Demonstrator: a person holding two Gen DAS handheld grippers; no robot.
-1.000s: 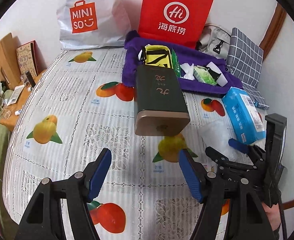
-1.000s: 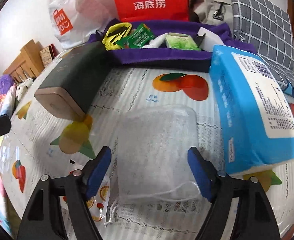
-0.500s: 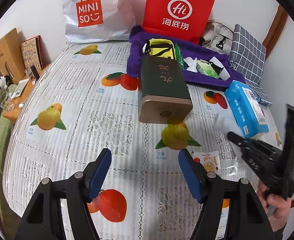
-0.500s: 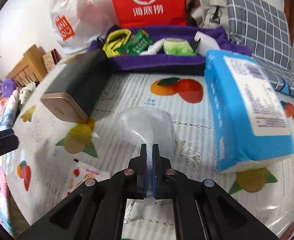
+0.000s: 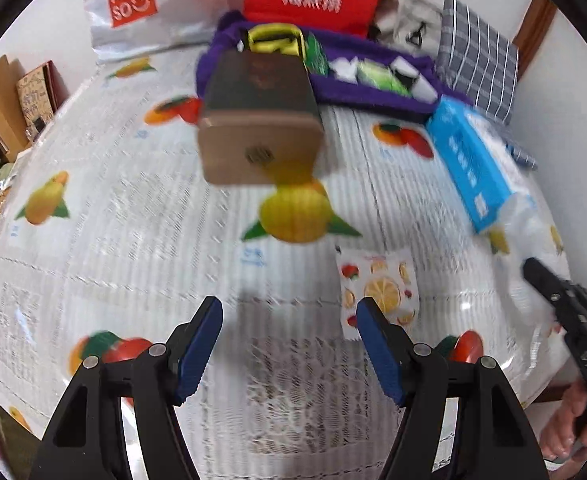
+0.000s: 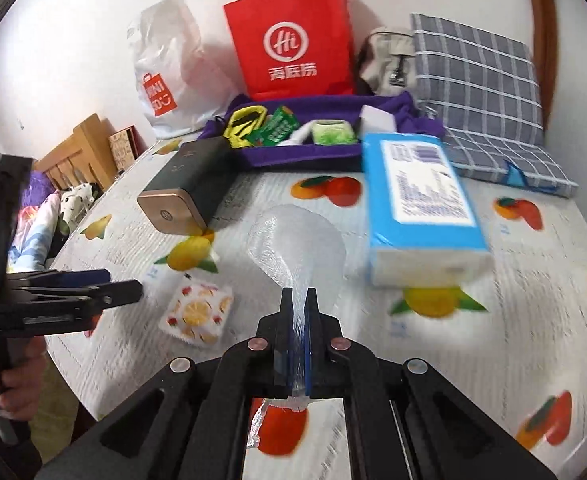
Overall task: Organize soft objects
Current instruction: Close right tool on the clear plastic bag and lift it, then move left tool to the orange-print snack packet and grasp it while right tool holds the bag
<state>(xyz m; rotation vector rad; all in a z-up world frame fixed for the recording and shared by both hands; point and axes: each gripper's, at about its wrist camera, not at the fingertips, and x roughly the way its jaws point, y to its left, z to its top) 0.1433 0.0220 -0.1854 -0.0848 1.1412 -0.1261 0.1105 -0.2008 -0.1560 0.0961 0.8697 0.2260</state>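
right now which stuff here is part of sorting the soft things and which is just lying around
In the job:
- clear mesh pouch, pinched in the right claw
- fruit-print packet
- blue tissue pack
- purple tray
- left claw, open

Just lying about:
- dark box with gold end
- red paper bag
- white plastic bag
- plaid cushion

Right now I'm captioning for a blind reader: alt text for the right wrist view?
The right gripper pinches a clear mesh bag above a fruit-print bedcover. A blue tissue pack lies right, a fruit-print packet left.
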